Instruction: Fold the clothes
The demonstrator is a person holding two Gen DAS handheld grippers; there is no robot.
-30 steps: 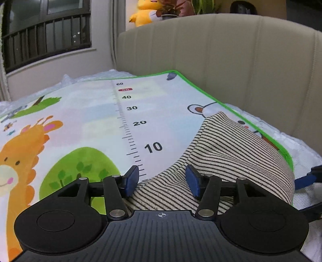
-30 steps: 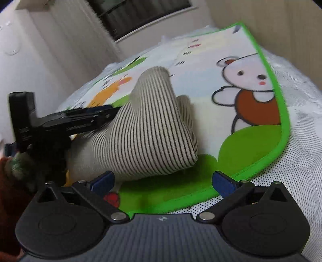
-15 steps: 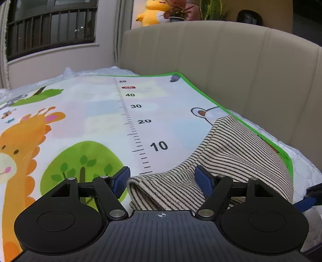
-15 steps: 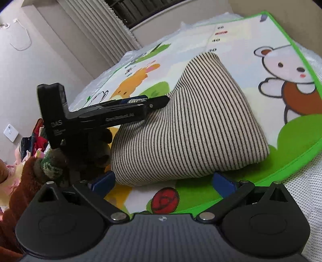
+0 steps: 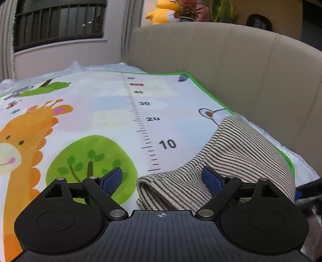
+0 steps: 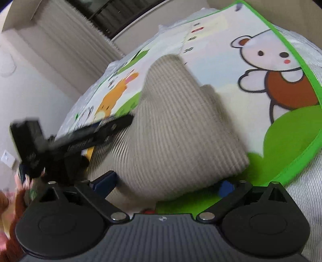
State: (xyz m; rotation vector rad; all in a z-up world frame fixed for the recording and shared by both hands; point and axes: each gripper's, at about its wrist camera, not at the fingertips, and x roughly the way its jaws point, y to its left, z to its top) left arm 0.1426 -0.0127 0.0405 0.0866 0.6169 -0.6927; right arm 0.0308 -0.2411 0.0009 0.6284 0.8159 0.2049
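Observation:
A folded striped garment [image 5: 237, 153] lies on the cartoon play mat [image 5: 96, 112] near its green right edge. In the left wrist view my left gripper [image 5: 161, 179] hangs over the garment's near folded corner. Its jaws are opening: the left pad [image 5: 111, 179] is off the cloth and the right pad [image 5: 211, 180] rests at the fabric. The right wrist view is blurred by motion. There the garment [image 6: 177, 131] rises in a hump, the left gripper [image 6: 80, 139] reaches in from the left, and my right gripper [image 6: 165, 184] stands open around the garment's near edge.
A beige padded backrest [image 5: 231, 66] rises behind the mat, with a yellow plush toy [image 5: 161, 12] and plants on top. White quilted bedding [image 6: 301, 181] borders the mat's green edge. Reddish-brown fabric [image 6: 8, 211] shows at the lower left of the right wrist view.
The left jaws have spread wide and let go of the striped fold, which has sunk onto the mat. The right gripper has swung closer to the garment, its jaws as wide as before.

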